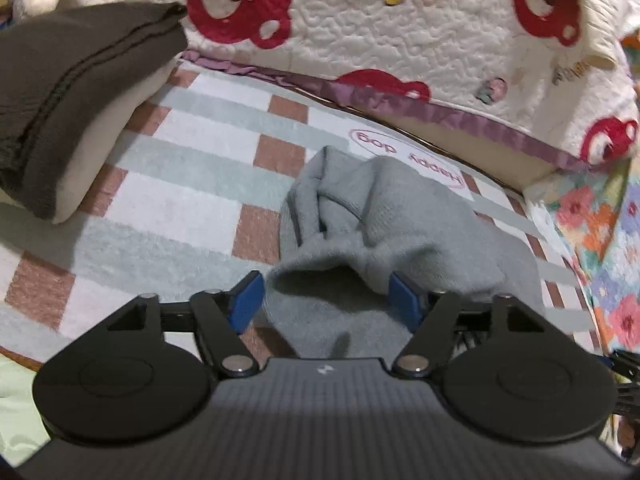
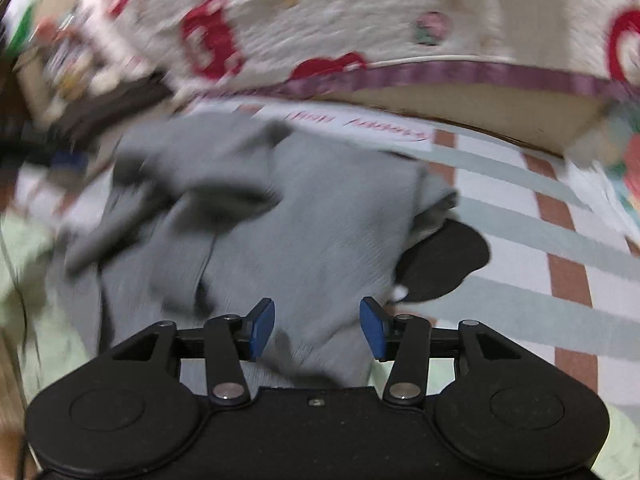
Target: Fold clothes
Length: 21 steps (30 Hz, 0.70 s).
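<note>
The left gripper (image 1: 327, 300) is nearest in its view, with its two blue fingers spread wide, and the crumpled grey garment (image 1: 384, 220) bulges up between them; I cannot tell if the pads touch the cloth. The right gripper (image 2: 317, 328) also has its fingers wide apart, above the near edge of the same grey garment (image 2: 280, 220), and nothing is pinched between them. The right view is blurred, so small details there are not clear. The garment lies in one bunched heap on the checked mat (image 1: 192, 184), which has grey stripes and brown squares. To the left of the heap the mat is free up to a stack of two folded pieces, a dark brown one (image 1: 72, 80) on top of a cream one (image 1: 100, 152). In the right view one black flat shape (image 2: 444, 260) lies just beside the garment's right edge, and the mat beyond it is open. Farthest away, a white quilt with red bears (image 1: 400, 32) hangs down, and its purple border (image 1: 400, 100) marks the far end of the mat.
</note>
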Each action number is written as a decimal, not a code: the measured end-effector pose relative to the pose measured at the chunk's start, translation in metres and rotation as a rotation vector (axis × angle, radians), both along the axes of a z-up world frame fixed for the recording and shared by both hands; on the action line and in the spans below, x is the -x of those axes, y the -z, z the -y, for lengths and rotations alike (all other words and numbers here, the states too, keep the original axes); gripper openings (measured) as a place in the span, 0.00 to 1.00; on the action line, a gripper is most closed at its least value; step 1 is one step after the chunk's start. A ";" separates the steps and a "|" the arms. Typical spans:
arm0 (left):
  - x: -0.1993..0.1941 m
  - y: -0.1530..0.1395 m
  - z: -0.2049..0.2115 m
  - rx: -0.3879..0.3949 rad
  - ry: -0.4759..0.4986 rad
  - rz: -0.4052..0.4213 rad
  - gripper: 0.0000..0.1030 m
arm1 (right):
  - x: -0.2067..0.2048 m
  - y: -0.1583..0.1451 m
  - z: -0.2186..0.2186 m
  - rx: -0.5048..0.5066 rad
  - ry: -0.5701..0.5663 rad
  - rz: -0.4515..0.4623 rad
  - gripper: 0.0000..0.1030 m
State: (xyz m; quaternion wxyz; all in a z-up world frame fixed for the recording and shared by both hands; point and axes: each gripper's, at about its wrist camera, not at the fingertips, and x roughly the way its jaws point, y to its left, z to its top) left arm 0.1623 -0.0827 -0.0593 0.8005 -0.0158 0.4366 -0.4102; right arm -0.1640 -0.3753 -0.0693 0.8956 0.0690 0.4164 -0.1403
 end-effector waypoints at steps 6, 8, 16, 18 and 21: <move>0.022 0.016 0.010 -0.113 0.052 0.061 0.70 | -0.017 0.014 -0.034 0.139 -0.119 -0.121 0.52; 0.021 0.019 0.014 -0.120 0.047 0.065 0.70 | -0.026 0.018 -0.042 0.197 -0.154 -0.150 0.52; -0.017 0.042 0.011 -0.068 -0.111 0.045 0.73 | -0.053 0.012 -0.022 0.309 -0.009 -0.073 0.10; -0.031 0.044 0.014 -0.022 -0.130 0.045 0.73 | -0.058 0.001 -0.005 0.324 0.038 -0.034 0.09; -0.036 0.049 0.019 0.025 -0.103 0.010 0.73 | -0.067 -0.016 0.021 0.346 0.109 0.024 0.08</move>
